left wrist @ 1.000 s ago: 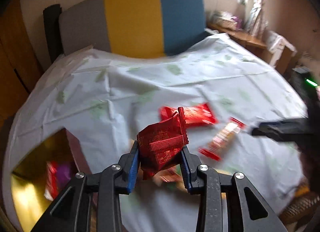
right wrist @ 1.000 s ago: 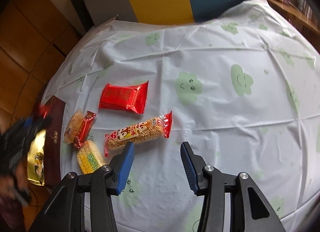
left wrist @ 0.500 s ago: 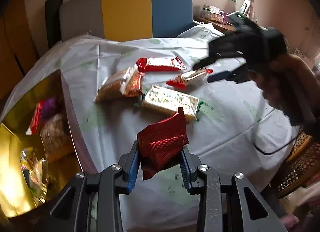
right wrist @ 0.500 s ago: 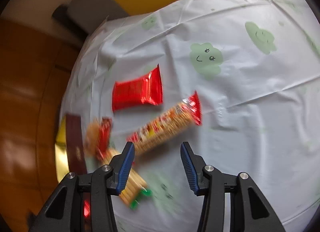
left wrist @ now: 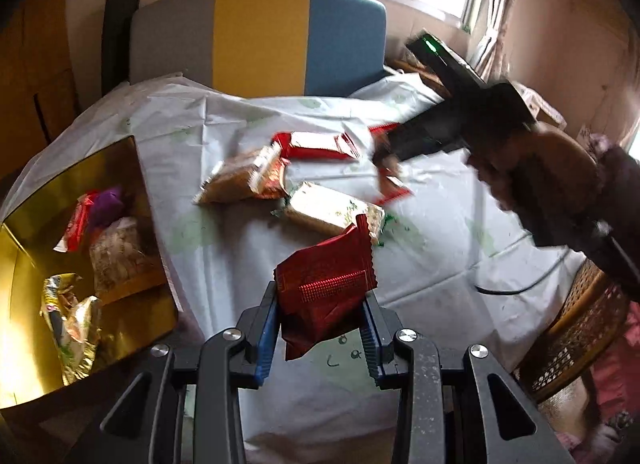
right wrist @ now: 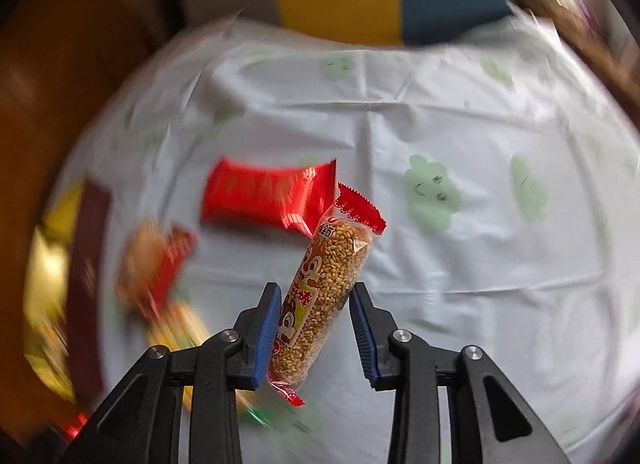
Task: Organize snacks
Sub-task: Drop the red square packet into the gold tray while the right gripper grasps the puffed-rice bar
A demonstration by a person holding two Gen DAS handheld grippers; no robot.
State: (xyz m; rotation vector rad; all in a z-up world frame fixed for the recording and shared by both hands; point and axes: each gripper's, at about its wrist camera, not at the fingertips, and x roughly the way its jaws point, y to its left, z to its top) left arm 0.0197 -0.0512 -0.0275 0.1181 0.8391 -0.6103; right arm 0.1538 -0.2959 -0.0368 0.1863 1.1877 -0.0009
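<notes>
My left gripper (left wrist: 320,304) is shut on a dark red foil packet (left wrist: 326,284), held over the white tablecloth (left wrist: 224,256) just right of the open gold box (left wrist: 136,184). In the right wrist view my right gripper (right wrist: 314,304) has a long grain bar (right wrist: 332,264) with red ends standing tilted between its blue pads. Its jaws are closing on the bar, which stays sharp while the table blurs. A person's hand (left wrist: 532,168) carries that gripper at the right of the left wrist view.
On the cloth lie a flat red packet (right wrist: 268,196), an orange-and-red packet (left wrist: 244,176) and a pale yellow packet (left wrist: 332,212). The gold box holds several snacks. A grey, yellow and blue chair back (left wrist: 260,36) stands behind; a wicker seat (left wrist: 576,328) is at the right.
My left gripper carried the red packet across to beside the gold box. My right gripper came down over the grain bar, narrowed its jaws around it and lifted it.
</notes>
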